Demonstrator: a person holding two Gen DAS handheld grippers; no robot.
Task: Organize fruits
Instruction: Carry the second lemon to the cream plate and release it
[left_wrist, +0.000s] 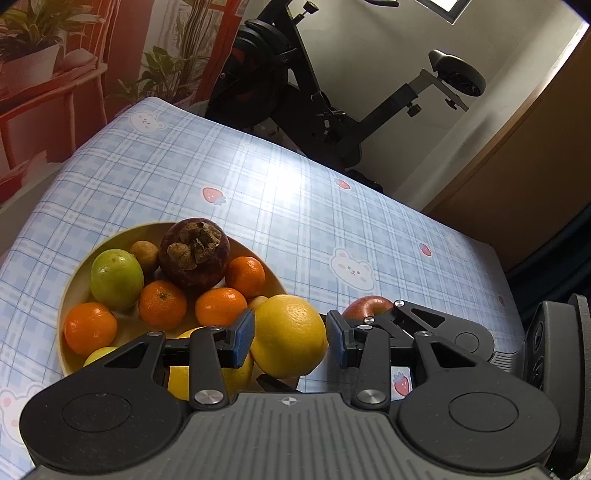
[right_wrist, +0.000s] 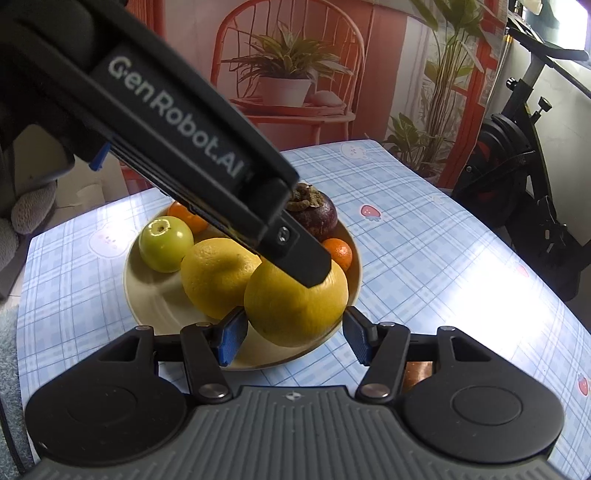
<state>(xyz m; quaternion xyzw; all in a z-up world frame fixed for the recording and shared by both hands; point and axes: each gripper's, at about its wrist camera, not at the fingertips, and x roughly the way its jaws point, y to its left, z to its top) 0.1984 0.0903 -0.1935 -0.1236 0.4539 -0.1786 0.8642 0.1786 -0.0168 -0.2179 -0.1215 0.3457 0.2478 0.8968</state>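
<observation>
A cream bowl (left_wrist: 74, 280) holds several fruits: a dark mangosteen (left_wrist: 194, 254), a green apple (left_wrist: 116, 278), small oranges (left_wrist: 162, 304) and two large yellow citrus fruits. My left gripper (left_wrist: 291, 338) is open around one yellow citrus (left_wrist: 290, 336) at the bowl's near rim; its left pad touches the fruit and the right pad stands just off it. My right gripper (right_wrist: 293, 334) is open, its pads on either side of the same yellow citrus (right_wrist: 295, 306) without pressing it. The left gripper's finger (right_wrist: 291, 251) crosses the right wrist view and rests on that fruit. A red apple (left_wrist: 367, 306) lies on the table behind the left gripper's right finger.
The table has a blue plaid cloth (left_wrist: 295, 206) with bear and strawberry prints. An exercise bike (left_wrist: 314, 92) stands beyond the far edge. A second yellow citrus (right_wrist: 216, 275) lies beside the held one. The right gripper's body (left_wrist: 554, 350) shows at the left view's right edge.
</observation>
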